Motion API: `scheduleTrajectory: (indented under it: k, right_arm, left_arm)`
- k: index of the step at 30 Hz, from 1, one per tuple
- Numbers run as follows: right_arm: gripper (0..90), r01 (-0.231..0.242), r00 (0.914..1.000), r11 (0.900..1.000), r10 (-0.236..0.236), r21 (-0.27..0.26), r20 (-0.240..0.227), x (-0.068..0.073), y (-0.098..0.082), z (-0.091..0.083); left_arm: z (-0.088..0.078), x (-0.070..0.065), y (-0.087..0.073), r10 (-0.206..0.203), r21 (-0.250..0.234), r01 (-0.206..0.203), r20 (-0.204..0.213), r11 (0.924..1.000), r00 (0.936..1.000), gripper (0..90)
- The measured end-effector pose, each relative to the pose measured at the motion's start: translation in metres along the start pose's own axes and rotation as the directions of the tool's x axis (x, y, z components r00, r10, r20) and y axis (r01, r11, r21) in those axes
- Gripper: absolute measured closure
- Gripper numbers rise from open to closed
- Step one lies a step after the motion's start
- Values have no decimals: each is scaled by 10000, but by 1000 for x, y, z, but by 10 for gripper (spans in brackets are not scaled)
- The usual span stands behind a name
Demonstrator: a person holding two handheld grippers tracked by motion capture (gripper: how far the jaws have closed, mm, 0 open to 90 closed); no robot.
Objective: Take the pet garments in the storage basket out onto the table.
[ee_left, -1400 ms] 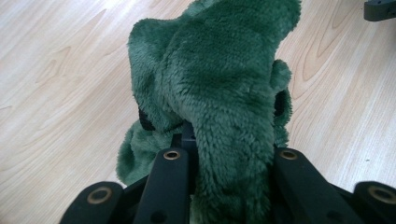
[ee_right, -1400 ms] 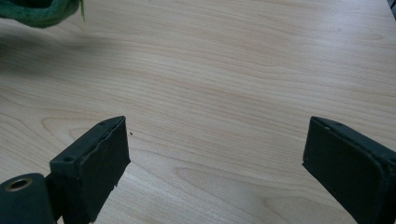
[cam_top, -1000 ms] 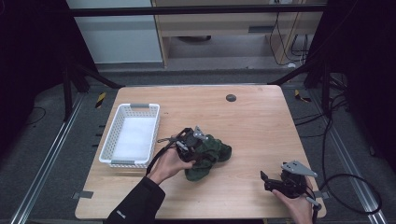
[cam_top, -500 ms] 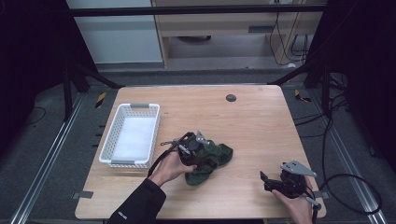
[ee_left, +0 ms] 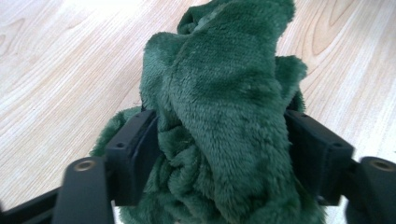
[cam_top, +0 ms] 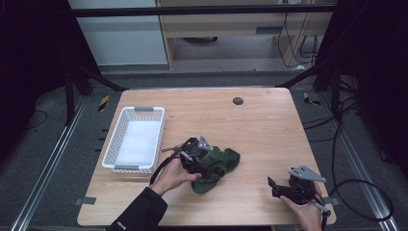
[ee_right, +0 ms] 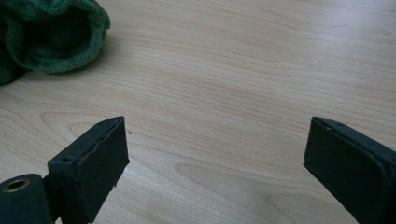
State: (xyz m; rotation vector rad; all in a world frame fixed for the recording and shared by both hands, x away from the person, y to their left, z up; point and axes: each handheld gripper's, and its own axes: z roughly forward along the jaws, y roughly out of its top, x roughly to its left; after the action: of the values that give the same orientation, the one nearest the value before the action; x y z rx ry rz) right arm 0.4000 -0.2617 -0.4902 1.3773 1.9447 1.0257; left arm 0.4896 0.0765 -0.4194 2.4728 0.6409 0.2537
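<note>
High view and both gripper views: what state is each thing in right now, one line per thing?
Green cloth: bunched in a heap on the table, a fold standing between the left gripper's jaws.
Left gripper: jaws have just been opening, now wide, with cloth between them.
Right gripper: open, nothing between its jaws, over bare wood.
White basket: upright at the table's left, nothing in it.
Table: level.

A white slatted basket [cam_top: 136, 138] with grey handles sits on the left part of the light wooden table [cam_top: 260, 130], its long side running away from the near edge. A small dark round disc [cam_top: 237, 101] lies near the table's far edge. Beyond the table stand a white cabinet [cam_top: 127, 33] and a wooden shelf unit [cam_top: 226, 29]
</note>
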Motion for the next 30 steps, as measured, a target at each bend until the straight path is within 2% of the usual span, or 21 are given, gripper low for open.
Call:
scheduleTrajectory:
  k: [8,12,15,23,26,30]
  right_arm:
    - [62,-64,10000,10000,64,15,24,0,0,0]
    - [62,-33,10000,10000,33,8,45,0,0,0]
    - [61,-65,10000,10000,65,14,39,-1,0,0]
    - [61,-81,9999,10000,81,3,68,-1,0,-1]
    - [60,-81,9999,10000,81,3,76,-1,-1,-1]
    - [60,-90,9999,10000,90,22,92,-1,-1,-1]
  left_arm:
    - [-18,-4,-4,6,-742,-20,-190,9972,9998,211]
    - [-30,-5,-9,-42,-1170,6,-302,9931,9995,204]
    - [-37,-6,-15,-245,-1495,188,-363,9886,9990,205]
    - [-54,0,-37,-880,-2316,688,-733,9704,9934,210]
    - [-61,1,-50,-1041,-2724,758,-910,9592,9904,235]
    - [-69,2,-66,-1435,-3249,1028,-1040,9401,9842,283]
